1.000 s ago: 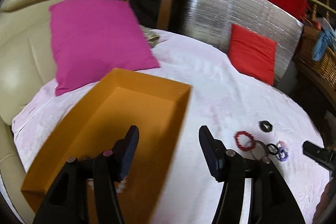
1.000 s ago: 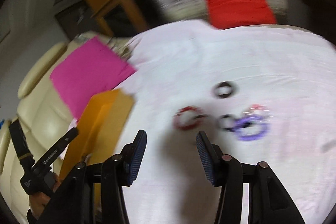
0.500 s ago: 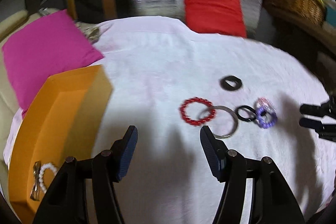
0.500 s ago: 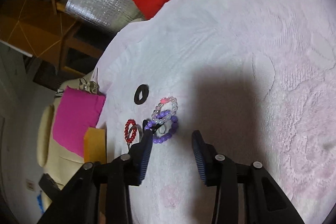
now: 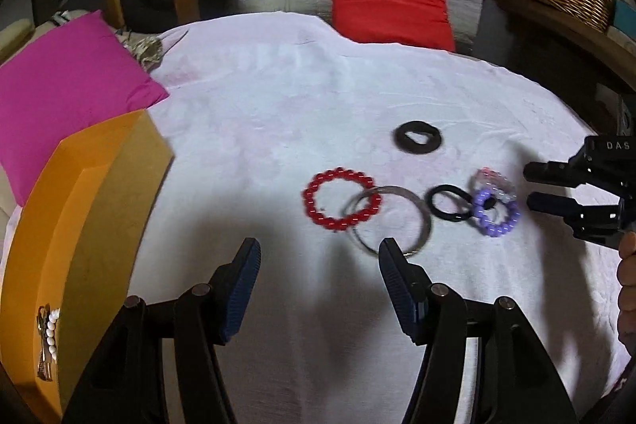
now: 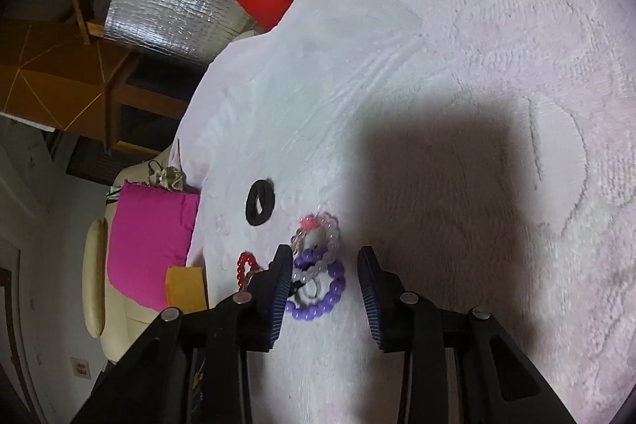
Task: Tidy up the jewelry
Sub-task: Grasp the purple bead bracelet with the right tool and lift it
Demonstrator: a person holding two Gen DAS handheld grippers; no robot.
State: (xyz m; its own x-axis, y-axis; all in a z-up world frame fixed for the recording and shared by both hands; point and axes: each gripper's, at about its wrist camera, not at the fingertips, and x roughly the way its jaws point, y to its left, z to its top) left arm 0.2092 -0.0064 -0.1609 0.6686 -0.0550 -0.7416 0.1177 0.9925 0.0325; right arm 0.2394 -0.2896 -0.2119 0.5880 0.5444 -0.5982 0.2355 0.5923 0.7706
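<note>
Left wrist view: left gripper [image 5: 318,265] fingers spread, empty, above a pale bed cover [image 5: 258,106]. Just ahead lie a red bead bracelet [image 5: 342,199] overlapping a silver bangle [image 5: 391,221], w/ an orange box [image 5: 79,225] at left.

Right wrist view: right gripper [image 6: 324,279] fingers closing around, not yet pressing, a purple bead bracelet [image 6: 322,289] on the cover.

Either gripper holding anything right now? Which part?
Nothing held. Left gripper is open over bare cloth short of the metal ring. Right gripper is closing around the purple bead bracelet, pads not yet pressing.
</note>
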